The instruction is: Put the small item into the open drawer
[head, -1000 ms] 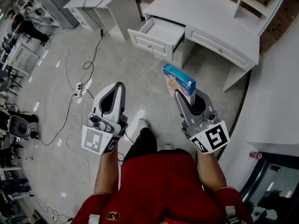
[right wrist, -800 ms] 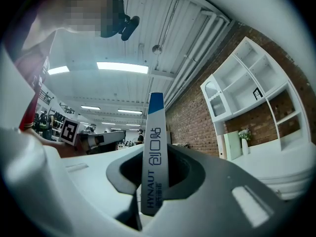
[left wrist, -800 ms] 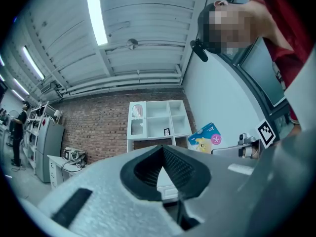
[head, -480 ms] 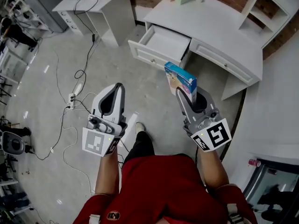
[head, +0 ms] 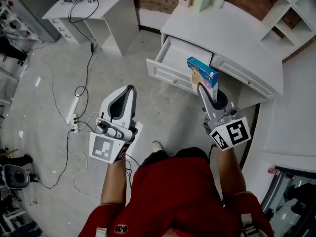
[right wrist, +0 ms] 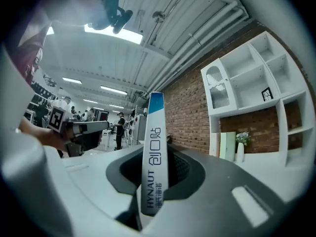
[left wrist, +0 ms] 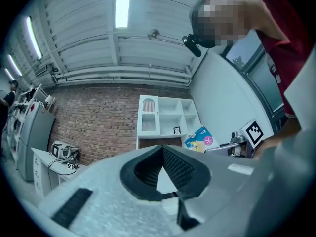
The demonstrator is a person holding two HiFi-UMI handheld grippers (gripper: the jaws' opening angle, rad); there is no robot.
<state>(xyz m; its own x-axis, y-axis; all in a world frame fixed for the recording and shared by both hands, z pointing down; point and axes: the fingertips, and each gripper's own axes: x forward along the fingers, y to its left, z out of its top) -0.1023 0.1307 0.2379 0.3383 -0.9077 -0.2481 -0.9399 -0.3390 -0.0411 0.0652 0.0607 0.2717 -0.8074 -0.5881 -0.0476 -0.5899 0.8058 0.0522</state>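
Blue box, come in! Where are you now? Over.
Right gripper shut on blue box. Left gripper shut, empty. Box upright, not yet in open drawer. Nothing seen blocking.

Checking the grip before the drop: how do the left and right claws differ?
The left claw is shut on nothing; the right claw is shut on the blue box. The left claw hangs over the floor; the right claw sits nearer the open drawer. Both point forward.
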